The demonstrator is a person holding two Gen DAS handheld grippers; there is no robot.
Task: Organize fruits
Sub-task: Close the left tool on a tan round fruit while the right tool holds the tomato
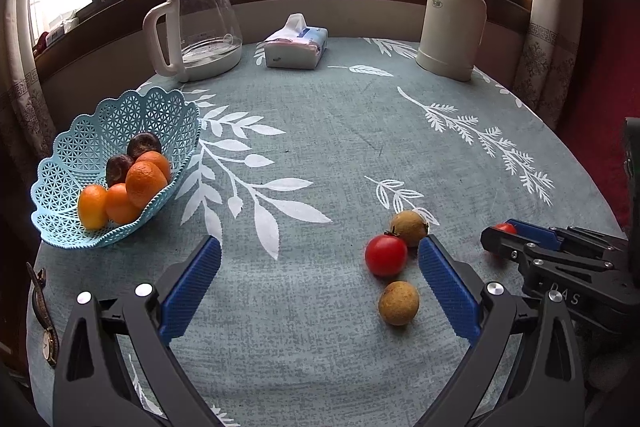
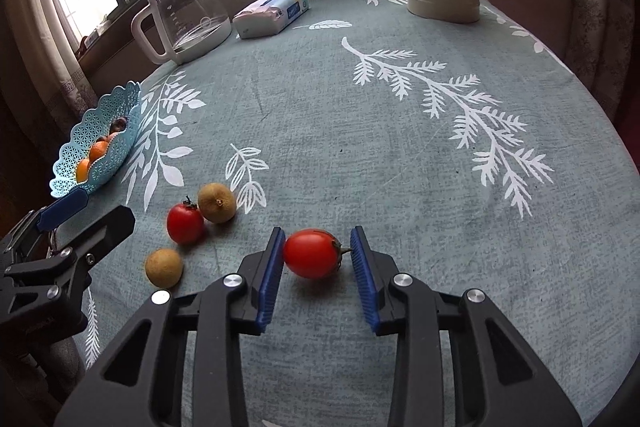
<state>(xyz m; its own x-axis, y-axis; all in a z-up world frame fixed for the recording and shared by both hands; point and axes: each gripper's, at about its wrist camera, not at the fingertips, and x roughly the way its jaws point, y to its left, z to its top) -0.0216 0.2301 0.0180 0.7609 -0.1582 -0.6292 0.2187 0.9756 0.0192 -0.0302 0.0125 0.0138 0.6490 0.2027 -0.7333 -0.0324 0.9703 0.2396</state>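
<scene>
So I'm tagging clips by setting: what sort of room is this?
Most likely a home dining or sitting room: a round table in a leaf-print cloth by a window, with a glass kettle, tissue pack and thermos.

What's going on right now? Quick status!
Right gripper open, straddling tomato. Left gripper open, empty. Three fruits loose; basket far left. Path clear.

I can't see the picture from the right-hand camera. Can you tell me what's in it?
The right tongs are open around a red tomato on a leaf-print tablecloth. To the left lie another tomato and two brown fruits, with a blue basket of oranges at the table's edge.
</scene>
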